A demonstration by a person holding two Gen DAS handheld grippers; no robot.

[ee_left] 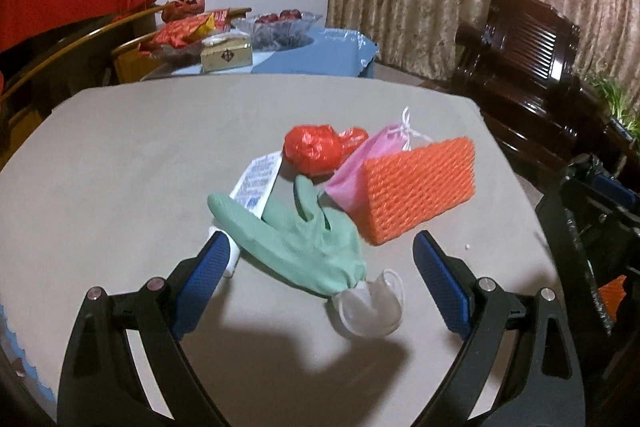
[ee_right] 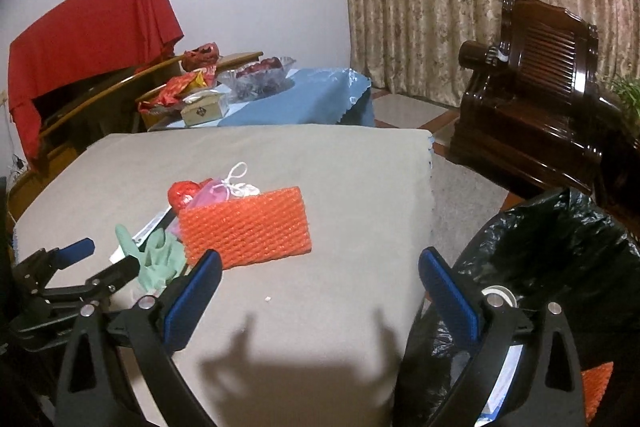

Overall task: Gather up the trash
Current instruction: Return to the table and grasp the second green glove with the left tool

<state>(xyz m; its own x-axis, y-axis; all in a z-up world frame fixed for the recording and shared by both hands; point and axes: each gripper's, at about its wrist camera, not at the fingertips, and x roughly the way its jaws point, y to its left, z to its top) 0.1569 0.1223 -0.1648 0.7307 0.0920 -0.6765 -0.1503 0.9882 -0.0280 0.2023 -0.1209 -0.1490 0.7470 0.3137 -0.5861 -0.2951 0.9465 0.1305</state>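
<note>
I see the trash heaped near the middle of the grey surface (ee_left: 140,147): a mint-green glove (ee_left: 304,247) lying limp, a crumpled red plastic wad (ee_left: 314,149), a pink drawstring pouch (ee_left: 360,167), an orange foam net sleeve (ee_left: 420,187) standing on its edge, a printed white packet (ee_left: 256,183) and a clear plastic cup (ee_left: 370,309) touching the glove's cuff. My left tool (ee_left: 320,251) hangs wide apart over the glove, empty. My right tool (ee_right: 320,271) is also spread wide, empty, at the surface's right edge beside the black-lined bin (ee_right: 560,267).
</note>
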